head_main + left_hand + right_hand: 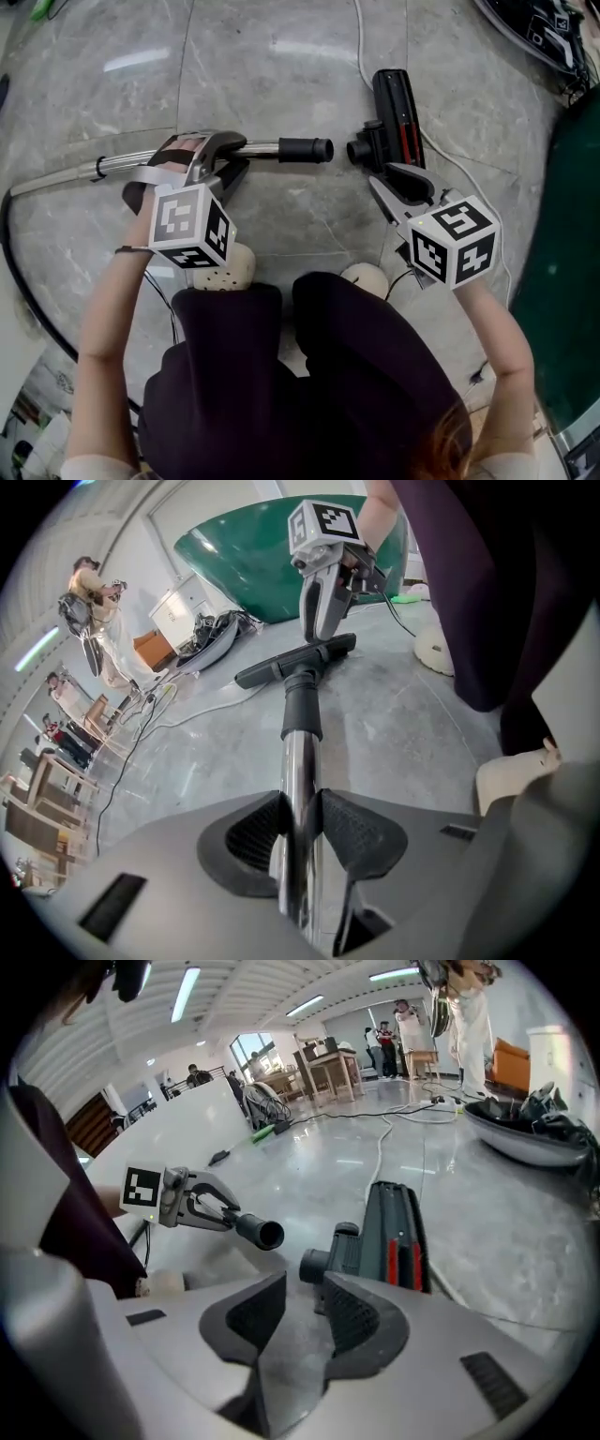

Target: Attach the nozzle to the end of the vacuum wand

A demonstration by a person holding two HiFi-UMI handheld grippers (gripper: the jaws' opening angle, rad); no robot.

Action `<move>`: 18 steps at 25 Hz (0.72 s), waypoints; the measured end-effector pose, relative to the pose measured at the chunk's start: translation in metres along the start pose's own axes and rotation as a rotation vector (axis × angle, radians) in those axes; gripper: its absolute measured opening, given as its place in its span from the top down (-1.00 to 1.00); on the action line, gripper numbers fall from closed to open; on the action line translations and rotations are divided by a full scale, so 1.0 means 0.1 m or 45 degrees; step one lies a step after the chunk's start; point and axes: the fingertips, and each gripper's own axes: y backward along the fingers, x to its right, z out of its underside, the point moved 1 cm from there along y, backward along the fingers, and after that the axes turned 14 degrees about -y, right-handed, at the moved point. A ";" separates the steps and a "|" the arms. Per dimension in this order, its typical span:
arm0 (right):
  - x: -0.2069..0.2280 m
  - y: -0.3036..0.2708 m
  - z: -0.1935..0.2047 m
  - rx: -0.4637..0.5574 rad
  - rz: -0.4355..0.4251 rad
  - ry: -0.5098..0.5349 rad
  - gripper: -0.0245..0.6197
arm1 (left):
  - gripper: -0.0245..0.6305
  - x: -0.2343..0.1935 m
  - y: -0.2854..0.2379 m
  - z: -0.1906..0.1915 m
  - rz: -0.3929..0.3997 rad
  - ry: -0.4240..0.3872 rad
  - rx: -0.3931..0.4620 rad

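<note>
The vacuum wand (66, 174) is a chrome tube lying across the floor, with its black end cuff (305, 149) pointing right. My left gripper (225, 155) is shut on the tube just behind that cuff; the pads (342, 832) press on both sides of the chrome wand (300, 761). The black floor nozzle (394, 117) with red strips lies to the right. Its neck faces the cuff across a small gap. My right gripper (394, 175) hovers just in front of the nozzle's neck (323, 1260). Its jaws stand narrowly apart with nothing between them, the gripper (305, 1312) open.
A white cable (361, 47) runs across the floor past the nozzle. A black hose (14, 272) curves along the left edge. A large green object (572, 281) stands at the right. The person's cream shoes (225, 267) sit close below the wand. People and tables are far off.
</note>
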 end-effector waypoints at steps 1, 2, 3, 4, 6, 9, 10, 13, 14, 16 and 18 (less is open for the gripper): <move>0.08 0.06 0.00 0.002 0.021 0.002 0.50 | 0.48 0.02 -0.02 0.00 0.006 -0.001 -0.007; 0.18 0.12 0.00 0.007 0.050 -0.015 0.38 | 0.48 0.04 -0.03 -0.01 0.012 -0.002 -0.013; 0.30 0.17 0.01 0.014 0.087 -0.042 0.28 | 0.48 0.05 -0.04 -0.02 0.016 -0.001 -0.021; 0.43 0.20 0.02 0.020 0.127 -0.072 0.20 | 0.48 0.05 -0.06 -0.02 0.019 -0.001 -0.029; 0.64 0.22 0.07 0.015 0.188 -0.114 0.08 | 0.48 0.04 -0.08 -0.03 0.019 -0.002 -0.045; 0.77 0.15 0.18 -0.040 0.172 -0.135 -0.22 | 0.48 0.00 -0.10 -0.06 0.019 -0.001 -0.052; 0.78 0.12 0.22 -0.061 0.145 -0.148 -0.34 | 0.48 -0.01 -0.10 -0.08 0.021 -0.001 -0.051; 0.84 0.01 0.32 -0.142 0.086 -0.173 -0.54 | 0.48 -0.02 -0.13 -0.12 0.034 -0.005 -0.052; 0.86 -0.05 0.36 -0.180 0.080 -0.167 -0.54 | 0.48 -0.01 -0.14 -0.13 0.042 -0.006 -0.055; 0.90 -0.16 0.39 -0.233 0.095 -0.149 -0.54 | 0.48 0.03 -0.17 -0.14 0.058 -0.008 -0.064; 0.93 -0.20 0.40 -0.263 0.140 -0.102 -0.53 | 0.48 0.04 -0.19 -0.15 0.066 -0.010 -0.075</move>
